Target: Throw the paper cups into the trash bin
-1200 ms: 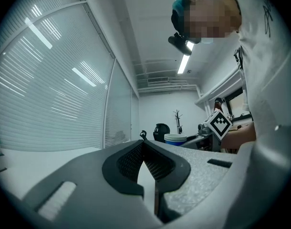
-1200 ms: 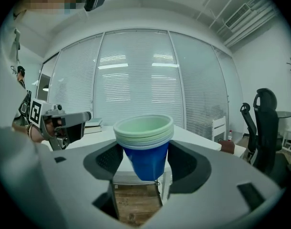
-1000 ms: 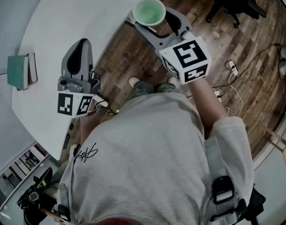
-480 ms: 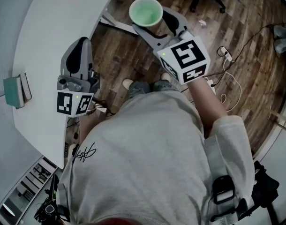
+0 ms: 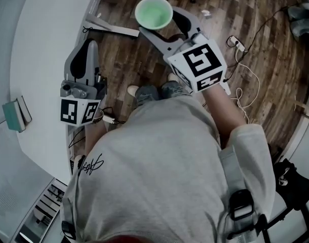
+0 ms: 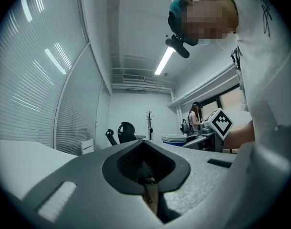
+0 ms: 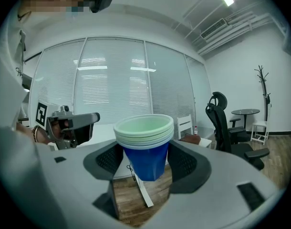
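A stack of paper cups, blue outside and pale green inside, stands upright between the jaws of my right gripper. In the right gripper view the cups fill the middle, with the right gripper shut on their blue wall. My left gripper hangs over the white table's edge, its jaws together and holding nothing. Its closed jaws show in the left gripper view. No trash bin is in view.
A curved white table runs along the left, with books on it and a white table foot on the wood floor. Cables and a power strip lie to the right. An office chair stands beyond the cups.
The table and books have slid left and down in the head view as the person turns. More floor shows ahead. Both grippers hold as before, cups still gripped.
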`<state>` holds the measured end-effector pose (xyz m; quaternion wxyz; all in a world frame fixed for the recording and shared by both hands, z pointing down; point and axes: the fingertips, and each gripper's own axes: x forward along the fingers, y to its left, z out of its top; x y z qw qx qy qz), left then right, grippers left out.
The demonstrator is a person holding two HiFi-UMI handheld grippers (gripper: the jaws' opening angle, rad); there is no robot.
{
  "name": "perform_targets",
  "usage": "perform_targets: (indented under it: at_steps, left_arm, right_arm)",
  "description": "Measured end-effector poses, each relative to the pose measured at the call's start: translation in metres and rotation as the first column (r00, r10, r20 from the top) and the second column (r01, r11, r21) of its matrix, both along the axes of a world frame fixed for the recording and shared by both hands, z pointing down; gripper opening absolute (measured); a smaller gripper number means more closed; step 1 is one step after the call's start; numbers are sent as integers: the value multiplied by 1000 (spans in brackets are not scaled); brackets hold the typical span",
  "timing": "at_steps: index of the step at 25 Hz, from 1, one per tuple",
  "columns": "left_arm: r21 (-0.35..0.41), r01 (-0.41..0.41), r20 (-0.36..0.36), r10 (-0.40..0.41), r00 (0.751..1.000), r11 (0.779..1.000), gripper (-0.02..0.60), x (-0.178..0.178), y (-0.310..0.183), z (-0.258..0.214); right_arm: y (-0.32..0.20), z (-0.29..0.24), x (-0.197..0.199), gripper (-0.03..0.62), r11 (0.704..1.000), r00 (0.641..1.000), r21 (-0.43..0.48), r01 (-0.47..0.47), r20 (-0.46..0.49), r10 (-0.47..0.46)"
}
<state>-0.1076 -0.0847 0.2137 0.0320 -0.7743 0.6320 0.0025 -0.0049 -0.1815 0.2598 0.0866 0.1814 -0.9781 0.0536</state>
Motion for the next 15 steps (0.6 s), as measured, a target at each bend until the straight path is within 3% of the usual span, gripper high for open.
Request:
perform_targets:
  at_steps: [15]
  left_arm:
    - [3,-195,-24,195,981,981,-6,85,-70,10]
  right_arm:
    - [-34,14,88,290,987,988,-32,-158,-5,157]
